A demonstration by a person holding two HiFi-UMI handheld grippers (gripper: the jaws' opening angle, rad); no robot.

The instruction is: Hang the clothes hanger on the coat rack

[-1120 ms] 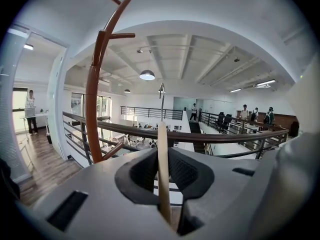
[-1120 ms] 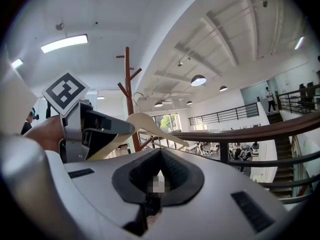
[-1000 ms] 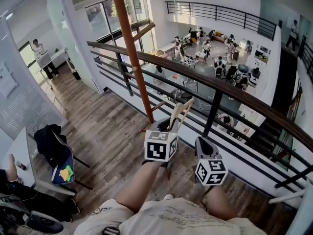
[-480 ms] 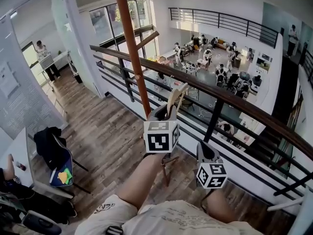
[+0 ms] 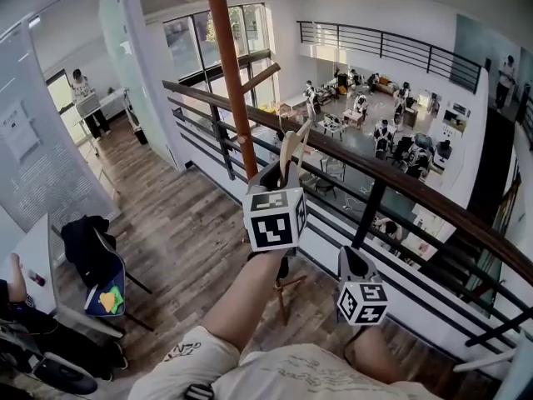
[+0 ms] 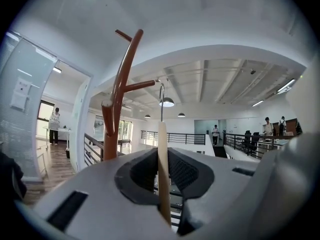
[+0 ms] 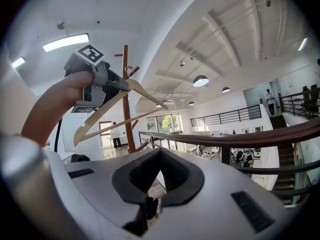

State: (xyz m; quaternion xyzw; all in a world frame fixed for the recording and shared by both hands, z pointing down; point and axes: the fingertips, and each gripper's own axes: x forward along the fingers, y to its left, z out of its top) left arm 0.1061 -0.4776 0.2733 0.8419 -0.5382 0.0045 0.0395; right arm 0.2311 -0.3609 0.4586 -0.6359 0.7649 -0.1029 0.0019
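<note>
My left gripper (image 5: 280,178) is shut on a pale wooden clothes hanger (image 5: 289,150), which it holds up edge-on just right of the brown coat rack pole (image 5: 233,82). In the left gripper view the hanger (image 6: 161,134) stands between the jaws of that gripper (image 6: 162,151). Its metal hook (image 6: 161,100) rises beside the coat rack's (image 6: 118,96) upper branches without touching them. My right gripper (image 5: 353,263) hangs lower and to the right, shut with nothing in it. The right gripper view shows my right gripper (image 7: 160,151), the left gripper (image 7: 114,85), the hanger (image 7: 125,111) and the rack (image 7: 126,104).
A dark railing with a wooden top rail (image 5: 391,177) runs just behind the rack, with an open hall and several people far below. A chair with dark clothes (image 5: 92,244) stands at the left on the wooden floor. A person (image 5: 83,98) stands at the far left.
My left gripper has risen with the hanger and come nearer to the rack pole. The right gripper has stayed low and hardly moved.
</note>
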